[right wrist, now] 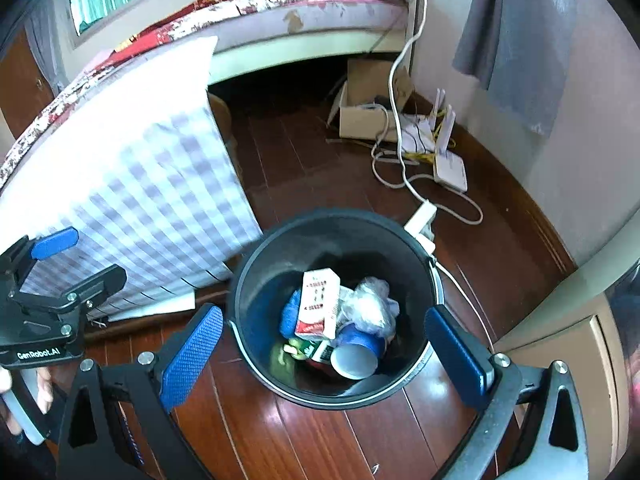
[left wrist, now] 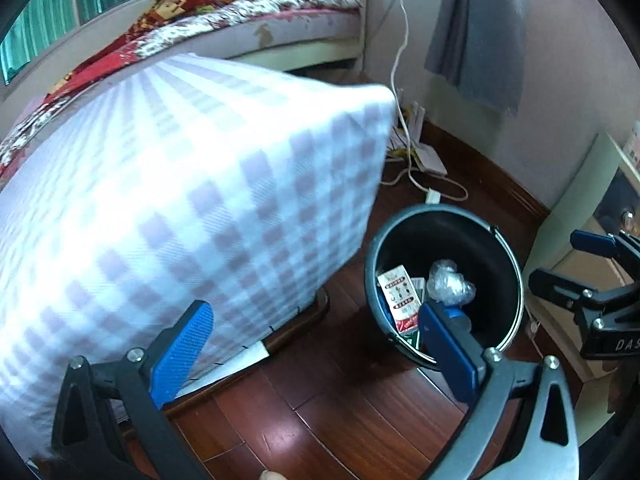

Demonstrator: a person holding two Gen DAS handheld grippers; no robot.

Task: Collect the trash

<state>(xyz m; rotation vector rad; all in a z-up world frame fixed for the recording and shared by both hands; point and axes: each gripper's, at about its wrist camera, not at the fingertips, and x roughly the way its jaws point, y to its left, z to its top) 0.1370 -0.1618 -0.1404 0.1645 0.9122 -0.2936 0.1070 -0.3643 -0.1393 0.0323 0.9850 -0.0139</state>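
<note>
Trash lies in a dark round bin (right wrist: 256, 304) that stands on the floor: a red-and-white carton (right wrist: 318, 304), a crumpled clear plastic wrapper (right wrist: 372, 308), a blue paper cup (right wrist: 356, 354) on its side, and some green packaging near the bottom. In the left wrist view the same bin (left wrist: 508, 272) shows the carton (left wrist: 400, 300) and the wrapper (left wrist: 450, 280) inside it.

The bin sits on a glossy reddish-brown wooden floor (right wrist: 296, 432). Just beside it to the left rises a white-and-lilac checked cloth (right wrist: 132, 184) draped over a piece of furniture. Behind that is a bed (right wrist: 304, 4) with a floral mattress and a red patterned cover. On the floor by the pale wall are a white router (right wrist: 448, 160), a tangle of white cables, a white power strip (right wrist: 420, 220) close behind the bin, and an open cardboard box (right wrist: 360, 112). A grey cloth (right wrist: 520, 40) hangs on the wall.

The right gripper (right wrist: 324, 348) hovers above the bin, its blue-padded fingers spread wide to either side of the rim and holding nothing. The left gripper (left wrist: 316, 344) hangs above the floor between the checked cloth and the bin, also spread wide and empty, with one pad in front of the bin's near edge. A hand (right wrist: 40, 392) grips the left tool's handle at the picture's edge.
</note>
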